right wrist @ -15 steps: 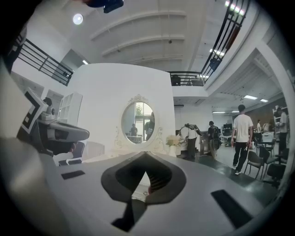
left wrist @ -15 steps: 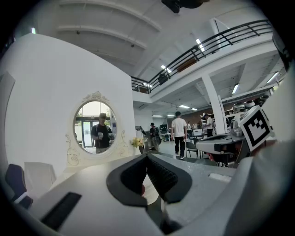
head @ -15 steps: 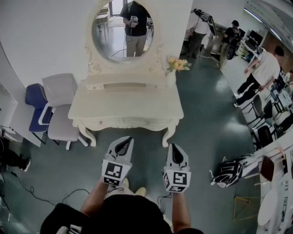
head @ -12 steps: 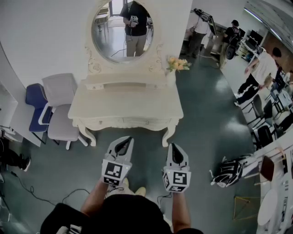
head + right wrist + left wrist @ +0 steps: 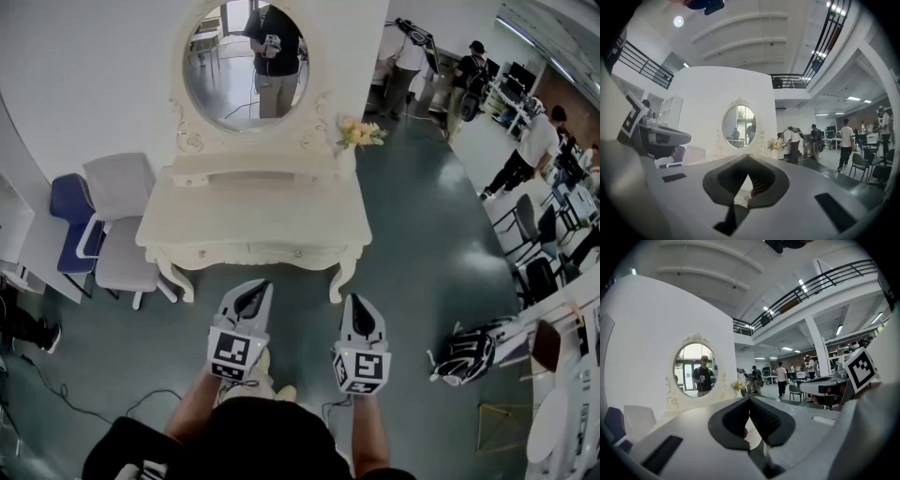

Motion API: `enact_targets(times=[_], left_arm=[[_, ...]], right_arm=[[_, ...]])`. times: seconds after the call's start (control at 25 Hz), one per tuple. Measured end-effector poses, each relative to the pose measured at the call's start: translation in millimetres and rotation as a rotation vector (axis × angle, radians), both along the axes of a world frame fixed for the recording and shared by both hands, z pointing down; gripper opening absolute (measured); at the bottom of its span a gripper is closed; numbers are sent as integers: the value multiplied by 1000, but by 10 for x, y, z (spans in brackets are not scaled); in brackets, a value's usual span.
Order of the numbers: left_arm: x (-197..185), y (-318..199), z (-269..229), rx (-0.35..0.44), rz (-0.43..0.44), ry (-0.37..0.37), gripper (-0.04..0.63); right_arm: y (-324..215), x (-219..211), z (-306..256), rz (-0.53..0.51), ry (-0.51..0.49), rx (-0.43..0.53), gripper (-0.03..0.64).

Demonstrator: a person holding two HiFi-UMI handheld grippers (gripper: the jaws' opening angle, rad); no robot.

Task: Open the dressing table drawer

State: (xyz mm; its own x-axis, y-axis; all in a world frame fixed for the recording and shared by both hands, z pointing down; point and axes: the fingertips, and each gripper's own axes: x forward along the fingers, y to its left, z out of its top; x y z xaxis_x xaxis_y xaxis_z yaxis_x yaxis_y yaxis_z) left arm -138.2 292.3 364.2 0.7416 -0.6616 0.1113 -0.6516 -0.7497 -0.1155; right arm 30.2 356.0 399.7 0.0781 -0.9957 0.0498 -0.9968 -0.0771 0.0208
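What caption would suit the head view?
Both shut, the left gripper and right gripper face a cream dressing table, drawer closed.

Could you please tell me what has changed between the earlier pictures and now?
Very little: the person in the white shirt at the right has walked on. The left gripper and right gripper stay shut and empty, short of the dressing table, whose drawer remains closed.

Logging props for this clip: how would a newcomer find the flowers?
Find the cream dressing table under the oval mirror. At its back right corner, beside the mirror frame, stand the yellow flowers, the only coloured thing on the pale table.
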Motion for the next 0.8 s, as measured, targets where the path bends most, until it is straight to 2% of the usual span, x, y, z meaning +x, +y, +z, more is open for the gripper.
enact_targets(times=[0.36,0.8], left_arm=[[207,-266,92,-12,9,-3,3],[583,-1119,198,-42,22,-8,3]], right_arm=[[-251,162,42,-1,4,-6,-2],[-1063,485,145,2,0,-26,-2]])
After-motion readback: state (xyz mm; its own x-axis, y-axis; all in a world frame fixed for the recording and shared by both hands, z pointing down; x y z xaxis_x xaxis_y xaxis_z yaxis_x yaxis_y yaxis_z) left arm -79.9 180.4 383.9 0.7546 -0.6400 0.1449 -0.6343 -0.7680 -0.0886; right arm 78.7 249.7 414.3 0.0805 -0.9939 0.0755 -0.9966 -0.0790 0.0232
